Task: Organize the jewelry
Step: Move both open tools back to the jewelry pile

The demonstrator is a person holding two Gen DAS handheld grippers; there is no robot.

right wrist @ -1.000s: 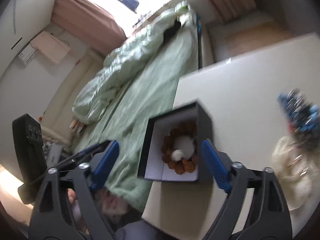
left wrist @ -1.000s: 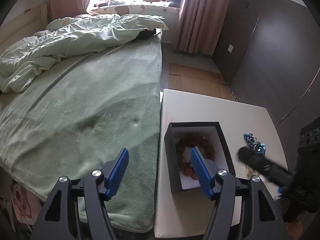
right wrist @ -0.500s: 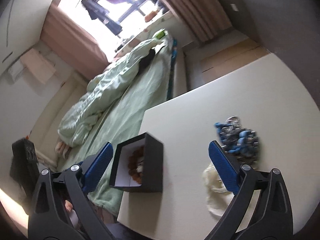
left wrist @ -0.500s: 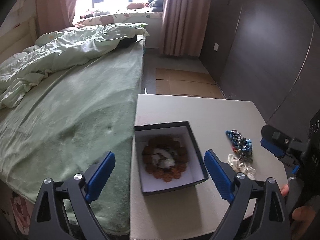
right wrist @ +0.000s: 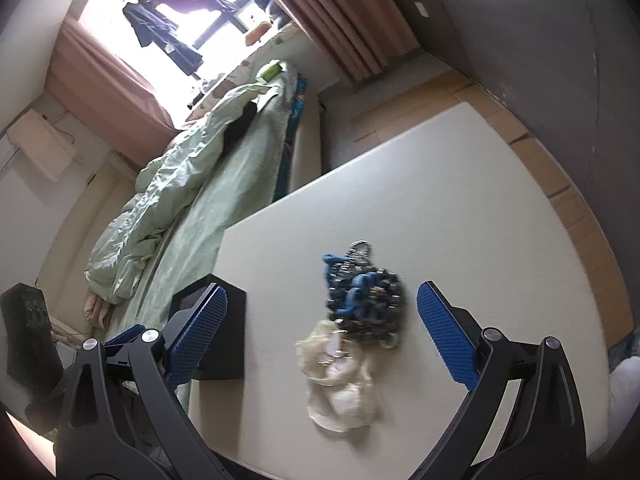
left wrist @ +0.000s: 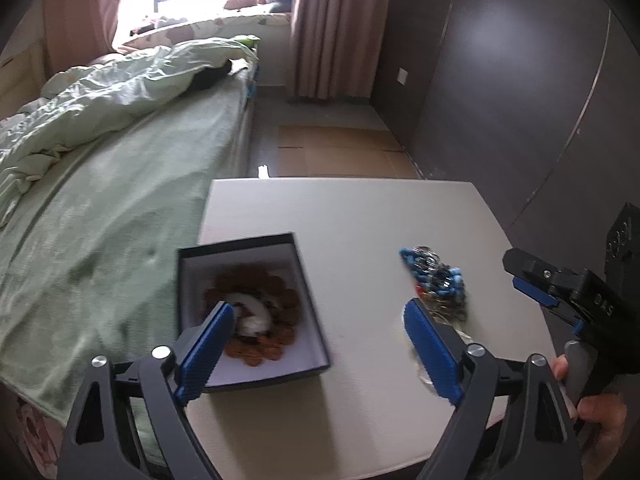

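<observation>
A bedroom is shown. A bed (left wrist: 120,184) covered by a pale green blanket fills the left side, with a crumpled green duvet (left wrist: 120,92) heaped at its far end beneath a bright window (right wrist: 176,12) flanked by pink curtains (left wrist: 332,28). Dark wall panels (left wrist: 500,80) are seen on the right, and flattened cardboard (left wrist: 340,148) is laid on the floor between bed and wall.

A white table (left wrist: 360,216) is placed against the side of the bed. On its left part, near the bed edge, an open black box (left wrist: 308,300) with a white lining is set; a bracelet of brown beads (left wrist: 276,348) is contained in it, with a whitish item at its middle that is blurred. To the right, well apart from the box, a tangle of blue beaded jewelry (right wrist: 360,292) is laid on the bare tabletop, and a crumpled clear plastic bag (right wrist: 340,380) is touched by its near end.

The left gripper (left wrist: 316,344) is held above the near table edge, jaws spread wide and empty, one blue pad (left wrist: 204,348) seen over the box. The right gripper (right wrist: 320,344) is held with jaws wide and empty, the jewelry and bag framed between its pads (right wrist: 444,344).
</observation>
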